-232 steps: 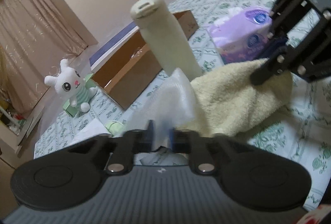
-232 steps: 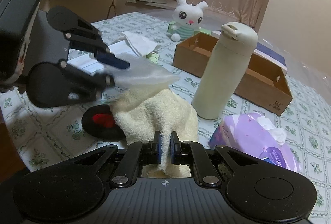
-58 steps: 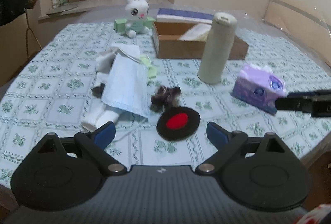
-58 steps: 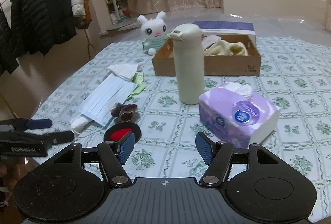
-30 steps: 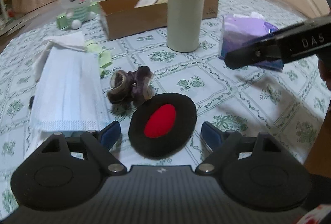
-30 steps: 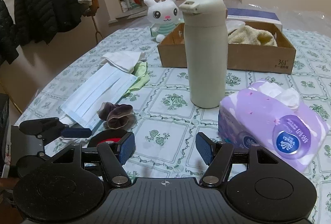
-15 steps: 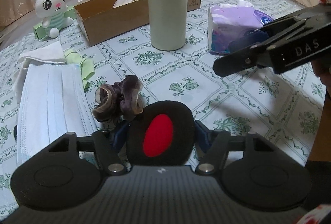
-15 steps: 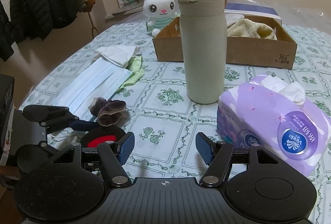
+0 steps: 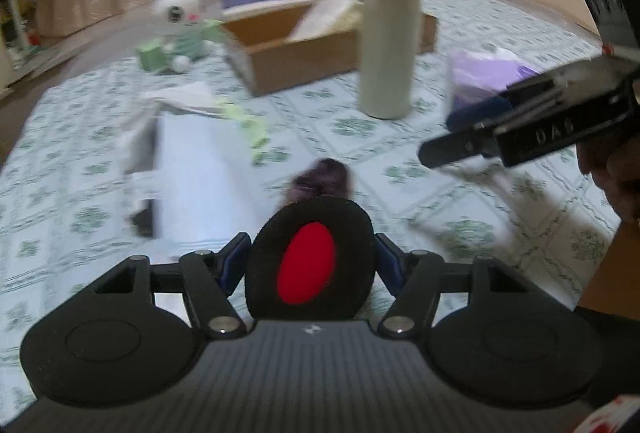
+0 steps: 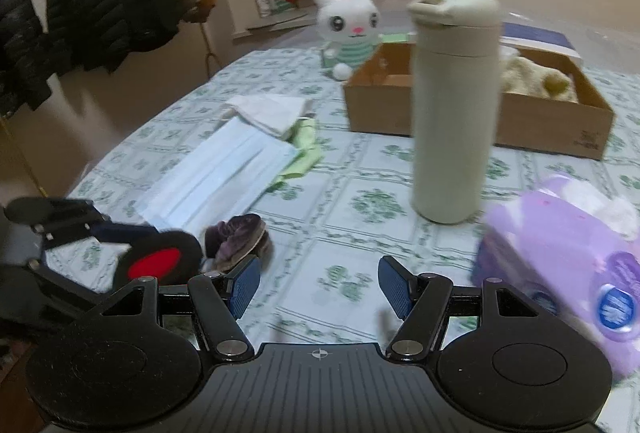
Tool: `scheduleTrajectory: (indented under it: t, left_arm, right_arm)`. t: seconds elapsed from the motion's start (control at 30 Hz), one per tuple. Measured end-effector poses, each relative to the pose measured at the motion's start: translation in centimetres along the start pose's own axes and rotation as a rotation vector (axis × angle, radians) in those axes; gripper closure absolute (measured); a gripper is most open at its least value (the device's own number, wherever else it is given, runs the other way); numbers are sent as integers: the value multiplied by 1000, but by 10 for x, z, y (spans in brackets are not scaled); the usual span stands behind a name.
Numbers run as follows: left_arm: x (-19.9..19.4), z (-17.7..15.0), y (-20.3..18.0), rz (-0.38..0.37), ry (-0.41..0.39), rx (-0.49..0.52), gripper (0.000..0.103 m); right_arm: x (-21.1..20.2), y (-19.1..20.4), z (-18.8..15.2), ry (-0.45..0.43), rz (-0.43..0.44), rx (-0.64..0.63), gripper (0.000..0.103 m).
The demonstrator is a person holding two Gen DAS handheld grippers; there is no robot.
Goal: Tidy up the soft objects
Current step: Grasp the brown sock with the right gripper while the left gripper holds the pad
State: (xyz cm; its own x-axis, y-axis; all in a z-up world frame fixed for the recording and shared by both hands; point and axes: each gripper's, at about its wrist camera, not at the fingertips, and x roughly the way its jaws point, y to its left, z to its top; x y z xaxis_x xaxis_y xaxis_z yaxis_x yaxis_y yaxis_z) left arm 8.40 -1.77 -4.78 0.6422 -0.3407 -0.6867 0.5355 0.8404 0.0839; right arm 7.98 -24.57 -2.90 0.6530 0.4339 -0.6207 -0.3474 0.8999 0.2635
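One black round pad with a red centre sits clamped between the blue pads of the left gripper, its edges pressed on both sides, and the right wrist view shows it raised off the tablecloth in that gripper. Just beyond the pad lies a dark purple scrunchie, resting on the cloth and close to the pad's far edge. Left of the scrunchie a pale blue face mask lies flat, with a white folded cloth and a light green cloth at its far end. Right of the scrunchie, well apart, a cream bottle stands upright. Behind the bottle is an open cardboard box holding a cream towel, and at the box's left end sits a white plush rabbit. A purple tissue pack lies near the bottle on its right. The right gripper hovers over bare cloth between the scrunchie and the tissue pack, its jaws spread with nothing between them. Both views are blurred.
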Motion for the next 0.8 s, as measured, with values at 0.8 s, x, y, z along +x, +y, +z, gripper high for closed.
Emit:
scheduleTrajectory:
  t: [0.8]
  left_arm:
    - [4, 2, 73, 104, -54, -158, 40]
  right_arm:
    - [93, 37, 16, 78, 86, 107, 52]
